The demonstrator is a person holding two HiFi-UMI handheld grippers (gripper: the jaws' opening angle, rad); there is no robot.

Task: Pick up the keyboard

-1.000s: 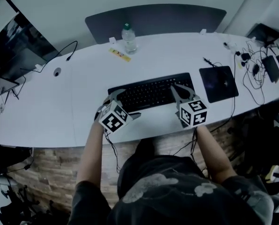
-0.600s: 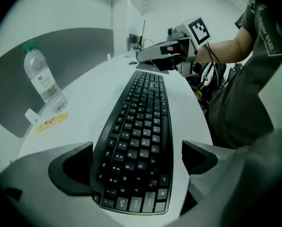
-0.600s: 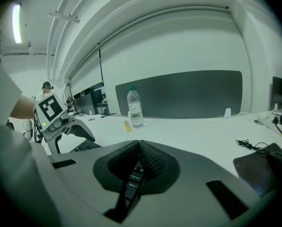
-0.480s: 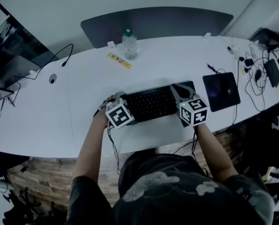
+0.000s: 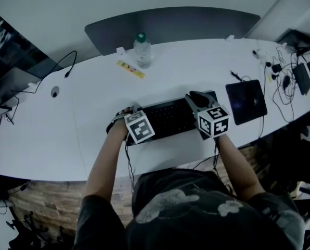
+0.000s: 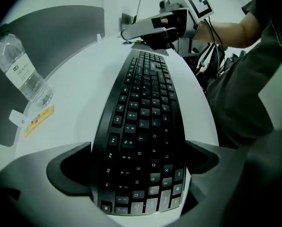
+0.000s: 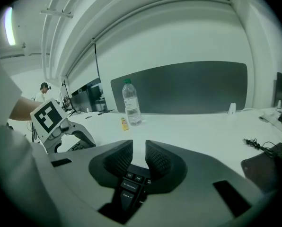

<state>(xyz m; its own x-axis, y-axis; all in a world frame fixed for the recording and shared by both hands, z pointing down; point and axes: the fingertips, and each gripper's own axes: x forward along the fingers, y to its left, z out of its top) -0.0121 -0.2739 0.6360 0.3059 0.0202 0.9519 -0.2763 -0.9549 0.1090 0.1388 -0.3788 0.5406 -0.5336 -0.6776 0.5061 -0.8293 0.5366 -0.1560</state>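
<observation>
Below, the left gripper (image 6: 138, 148) stands with its 2 jaws spread wide, straddling the left end of the black keyboard (image 5: 168, 117) without visibly squeezing it. The right gripper (image 7: 139, 157) is opening: a narrow gap shows between its pads, nothing caught in it, with the keyboard's right-end keys just under them. The keyboard lies flat on the white desk (image 5: 196, 61). Farther back stands 1 water bottle (image 5: 142, 48) before a dark partition (image 5: 170, 25); a mouse pad (image 5: 246, 100) lies right.

An office: a long white desk (image 5: 92, 113) with divider panel (image 5: 170, 25), keyboard (image 5: 168, 117), mouse mat (image 5: 246, 101) and monitors (image 7: 86, 97).
</observation>
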